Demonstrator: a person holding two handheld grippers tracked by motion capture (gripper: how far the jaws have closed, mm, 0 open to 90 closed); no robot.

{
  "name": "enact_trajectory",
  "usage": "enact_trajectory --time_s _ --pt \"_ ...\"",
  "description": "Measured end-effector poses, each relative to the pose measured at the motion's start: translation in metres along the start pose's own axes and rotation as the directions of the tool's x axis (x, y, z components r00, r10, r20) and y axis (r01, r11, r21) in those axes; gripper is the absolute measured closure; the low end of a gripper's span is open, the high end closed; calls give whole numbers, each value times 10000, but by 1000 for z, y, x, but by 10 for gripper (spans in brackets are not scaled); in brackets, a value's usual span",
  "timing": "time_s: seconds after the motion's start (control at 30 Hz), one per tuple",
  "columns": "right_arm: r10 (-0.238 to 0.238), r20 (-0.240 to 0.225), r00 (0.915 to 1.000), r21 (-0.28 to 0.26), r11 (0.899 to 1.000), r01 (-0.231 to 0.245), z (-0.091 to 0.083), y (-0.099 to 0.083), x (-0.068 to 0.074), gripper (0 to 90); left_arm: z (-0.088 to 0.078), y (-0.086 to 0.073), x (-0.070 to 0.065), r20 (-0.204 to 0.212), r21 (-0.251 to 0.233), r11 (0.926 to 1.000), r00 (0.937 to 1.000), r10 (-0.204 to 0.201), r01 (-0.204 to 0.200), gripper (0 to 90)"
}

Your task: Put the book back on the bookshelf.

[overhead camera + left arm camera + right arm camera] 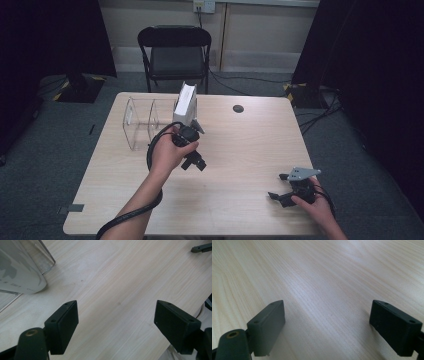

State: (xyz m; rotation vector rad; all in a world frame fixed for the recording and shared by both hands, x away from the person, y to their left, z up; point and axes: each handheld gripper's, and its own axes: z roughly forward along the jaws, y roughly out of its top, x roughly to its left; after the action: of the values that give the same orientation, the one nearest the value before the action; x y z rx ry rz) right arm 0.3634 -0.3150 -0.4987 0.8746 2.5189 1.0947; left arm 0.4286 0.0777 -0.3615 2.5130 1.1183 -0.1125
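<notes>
We took the clear holder (141,124) as our landmark: a see-through rack on the worktop (240,150), with two compartments as far as we could tell. One white box (186,106) stood upright at the holder's right end, its long axis vertical; whether it sat inside the end compartment or just against it we could not tell. Our left gripper (192,161) was just in front of that box, jaws spread with nothing between them and aimed away from it, down at the bare wood. In the left gripper view the box (20,275) lay up and to the left of the jaws, apart from them. Our right gripper (286,196) rested well away from the holder, near the worktop's front right corner, jaws likewise spread and empty. So the left hand (167,152) was clearly nearer. We counted one box, one holder, two grippers.
</notes>
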Motion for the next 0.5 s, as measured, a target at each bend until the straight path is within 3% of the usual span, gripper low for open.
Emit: enact_trajectory --time_s 0.5 --pt "-16 -7 10000 2 10000 16 0 0 0 126 16 -1 -4 138 -135 9999 9999 104 -103 195"
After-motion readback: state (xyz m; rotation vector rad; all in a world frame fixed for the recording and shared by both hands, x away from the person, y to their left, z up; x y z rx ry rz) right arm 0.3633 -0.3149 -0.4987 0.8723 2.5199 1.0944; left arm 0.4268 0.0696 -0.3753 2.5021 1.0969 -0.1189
